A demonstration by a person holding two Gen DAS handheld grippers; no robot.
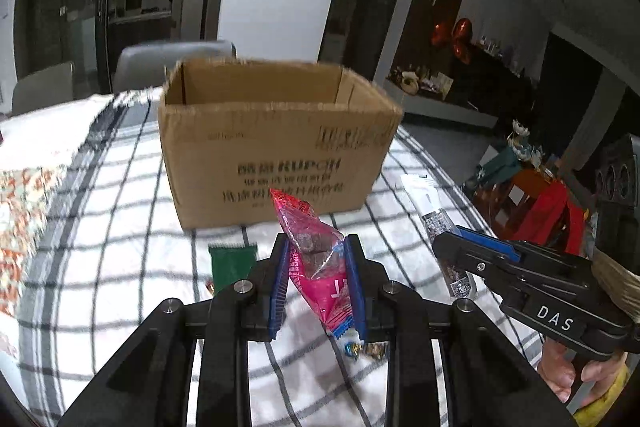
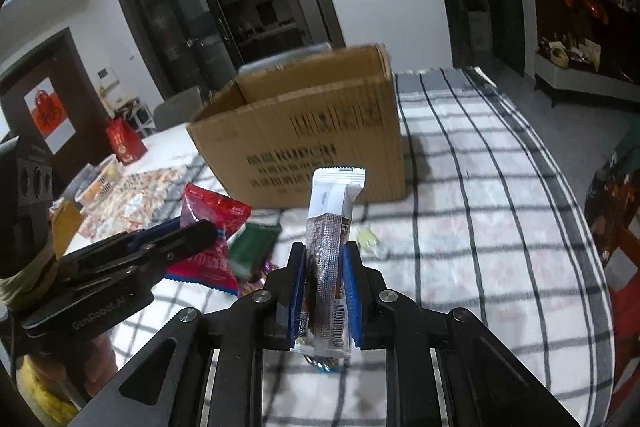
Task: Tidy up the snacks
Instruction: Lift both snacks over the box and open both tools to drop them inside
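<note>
Left gripper (image 1: 318, 261) clenched on crinkly pink plastic snack pouch (image 1: 320, 267), mid-body; right gripper (image 2: 325, 269) pinches slim white-and-brown wrapped bar (image 2: 330, 251). Both light, slippery; open brown cardboard box (image 1: 276, 155) ahead.

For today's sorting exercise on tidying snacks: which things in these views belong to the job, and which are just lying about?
Part of the job:
- pink snack packet in the left tongs
- white and brown snack bar in the right tongs
- cardboard box
- green packet on the checked cloth

Lying about:
- red bag
- grey chair
</note>
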